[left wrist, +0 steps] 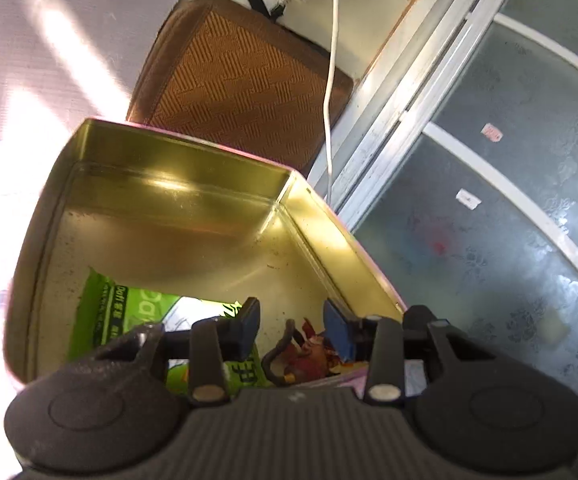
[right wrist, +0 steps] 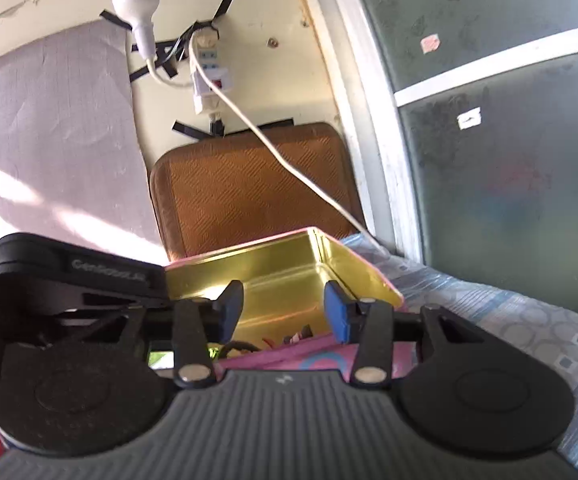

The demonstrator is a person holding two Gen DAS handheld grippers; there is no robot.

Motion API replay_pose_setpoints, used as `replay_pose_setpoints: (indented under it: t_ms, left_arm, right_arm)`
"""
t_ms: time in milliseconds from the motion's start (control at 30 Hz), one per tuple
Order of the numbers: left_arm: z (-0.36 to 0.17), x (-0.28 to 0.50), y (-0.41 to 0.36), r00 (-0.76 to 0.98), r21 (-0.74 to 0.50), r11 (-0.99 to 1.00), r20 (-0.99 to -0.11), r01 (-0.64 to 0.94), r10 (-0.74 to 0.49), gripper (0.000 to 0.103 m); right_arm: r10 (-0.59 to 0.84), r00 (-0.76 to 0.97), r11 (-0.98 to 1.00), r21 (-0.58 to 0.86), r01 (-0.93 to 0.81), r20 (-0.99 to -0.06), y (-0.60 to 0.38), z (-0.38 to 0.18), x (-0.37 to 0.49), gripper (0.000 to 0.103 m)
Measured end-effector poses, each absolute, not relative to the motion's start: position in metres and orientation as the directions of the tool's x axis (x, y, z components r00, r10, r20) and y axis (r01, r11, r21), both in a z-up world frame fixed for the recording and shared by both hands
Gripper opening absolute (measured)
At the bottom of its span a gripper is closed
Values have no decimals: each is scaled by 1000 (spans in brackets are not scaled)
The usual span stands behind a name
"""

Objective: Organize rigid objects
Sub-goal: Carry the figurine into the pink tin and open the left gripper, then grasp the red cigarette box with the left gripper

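Patterned bedsheet (right wrist: 529, 320), open gold tin (left wrist: 177, 216), green packet (left wrist: 113, 308), red figure (left wrist: 309, 356) inside

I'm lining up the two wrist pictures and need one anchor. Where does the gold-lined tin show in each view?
Left wrist view: the tin fills the lower left and centre, seen from above, with a green packet inside.
Right wrist view: the tin sits at centre, low, seen almost side-on behind the fingertips.
Shared landmark: the brown woven cushion leaning on the wall right behind the tin.
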State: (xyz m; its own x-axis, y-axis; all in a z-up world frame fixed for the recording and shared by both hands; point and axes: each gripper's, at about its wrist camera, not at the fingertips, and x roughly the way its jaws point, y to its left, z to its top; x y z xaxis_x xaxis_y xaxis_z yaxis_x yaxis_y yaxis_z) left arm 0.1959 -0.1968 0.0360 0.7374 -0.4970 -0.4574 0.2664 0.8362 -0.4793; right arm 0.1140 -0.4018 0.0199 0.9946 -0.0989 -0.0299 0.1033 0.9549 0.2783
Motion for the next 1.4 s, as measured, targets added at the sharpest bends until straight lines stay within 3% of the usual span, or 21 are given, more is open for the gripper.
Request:
replay_pose_setpoints:
  t_ms: [133, 233, 367, 467, 600, 833, 1033, 1067, 1100, 1167, 1233, 1300, 1400]
  left_arm:
    - [50, 137, -139, 815, -398, 883, -408, 248, -412, 47]
    - [42, 97, -82, 870, -298, 949, -434, 106, -233, 48]
    - [23, 67, 4, 845, -191, 950, -522, -249, 116, 48]
    - [9, 52, 53, 774, -126, 893, -559, -433, 297, 48]
    - [-7, 38, 93, 770, -225, 853, -577, -471, 273, 48]
    - [-7, 35, 90, 792, -219, 876, -557, -430, 250, 51]
    - [-9, 35, 94, 795, -249, 867, -560, -432, 235, 53]
    - [-9, 35, 95, 795, -253, 866, -559, -432, 234, 54]
    - [-9, 34, 95, 796, -256, 865, -558, -433, 234, 54]
    - [-9, 33, 93, 799, -260, 864, -554, -432, 233, 57]
    - [-8, 32, 91, 810, -268, 871, -545, -412, 215, 62]
    - [-6, 34, 90, 826, -291, 880, -537, -375, 174, 71]
    - [0, 51, 90, 841, -349, 878, -532, -327, 101, 73]
  right_arm:
    - [-39, 996, 972, 233, 20, 78, -370, 34, 98, 45]
    - [144, 987, 976, 153, -153, 63, -336, 40, 94, 46]
    - [520, 841, 852, 30, -522, -148, -259, 42, 104, 46]
    - [604, 742, 758, -77, -647, -293, -195, 37, 108, 46]
    - [588, 699, 714, -145, -685, -407, -134, 26, 134, 46]
    - [496, 720, 766, -146, -626, -485, -108, 10, 181, 65]
    - [523, 658, 754, -65, -653, -542, -101, 7, 207, 64]
    - [528, 652, 759, -42, -650, -544, -102, 7, 207, 61]
    - [531, 648, 764, -22, -645, -546, -104, 8, 207, 43]
    - [549, 630, 760, 13, -650, -549, -111, 7, 203, 29]
    - [557, 623, 755, 21, -656, -549, -120, 8, 193, 5]
    - [569, 609, 744, 30, -668, -553, -133, 6, 181, 2]
    - [571, 612, 730, -3, -683, -547, -143, 6, 169, 2]
